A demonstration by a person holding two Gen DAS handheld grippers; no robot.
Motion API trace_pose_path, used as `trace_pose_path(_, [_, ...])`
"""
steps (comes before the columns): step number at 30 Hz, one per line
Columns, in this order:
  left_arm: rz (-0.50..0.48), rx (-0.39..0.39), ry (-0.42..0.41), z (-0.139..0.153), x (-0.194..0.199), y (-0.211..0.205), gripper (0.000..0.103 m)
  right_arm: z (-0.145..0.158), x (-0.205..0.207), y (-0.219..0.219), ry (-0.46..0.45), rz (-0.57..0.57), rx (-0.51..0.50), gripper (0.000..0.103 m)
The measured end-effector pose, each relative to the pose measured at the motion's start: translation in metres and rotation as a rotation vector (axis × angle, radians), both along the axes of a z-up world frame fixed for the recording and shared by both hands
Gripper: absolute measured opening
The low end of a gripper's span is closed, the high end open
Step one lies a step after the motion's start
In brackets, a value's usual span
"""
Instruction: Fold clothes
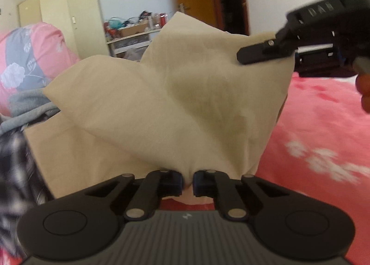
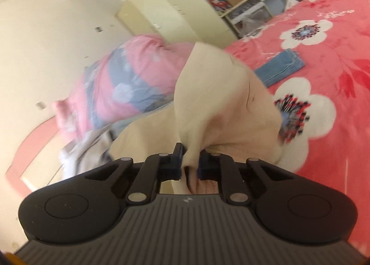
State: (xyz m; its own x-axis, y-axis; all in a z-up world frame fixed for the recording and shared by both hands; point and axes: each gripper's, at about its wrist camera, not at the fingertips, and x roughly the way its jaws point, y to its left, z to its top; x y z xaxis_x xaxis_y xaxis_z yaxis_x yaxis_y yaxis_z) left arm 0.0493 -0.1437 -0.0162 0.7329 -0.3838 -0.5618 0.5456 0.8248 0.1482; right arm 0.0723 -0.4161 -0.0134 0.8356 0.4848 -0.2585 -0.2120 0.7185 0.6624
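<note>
Beige cloth (image 1: 161, 93) filled the middle of both views, lifted off a bed with a pink flowered bedspread (image 1: 323, 126). At the bottom of the left wrist view the left gripper (image 1: 188, 183) had its two black fingers drawn together on a bunched edge of the cloth, which rose from them in broad creased folds. At the upper right of the same view the right gripper (image 1: 245, 55) reached in from the side, its black fingers (image 1: 254, 53) pinched on another corner of the cloth, so the fabric hung stretched between the two tools; part of a hand (image 1: 363, 89) showed at the picture's right edge just beneath it. From the right wrist view the right gripper was clamped on a twisted wad of the same cloth, which stood up tall in front of the camera (this picture was blurred). A folded blue denim piece (image 2: 281, 66) lay flat on the bedspread beyond the cloth, apart from it. A pink and grey flowered quilt (image 1: 30, 61) was heaped at the far left, with a cream wardrobe (image 1: 69, 15) and a cluttered shelf (image 1: 131, 33) against the wall behind.
</note>
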Motion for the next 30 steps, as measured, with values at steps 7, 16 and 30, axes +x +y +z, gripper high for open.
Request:
trace_pose_path(7, [-0.103, -0.092, 0.083, 0.007, -0.126, 0.046, 0.008, 0.006, -0.147, 0.024, -0.038, 0.07, 0.042, 0.009])
trace_pose_path(16, [-0.009, -0.169, 0.266, -0.046, -0.183, 0.104, 0.01, -0.072, -0.271, 0.043, 0.188, 0.013, -0.054, 0.009])
trace_pose_path(30, [0.015, -0.301, 0.11, 0.002, -0.189, 0.141, 0.064, -0.039, -0.318, -0.004, 0.243, -0.154, -0.114, 0.046])
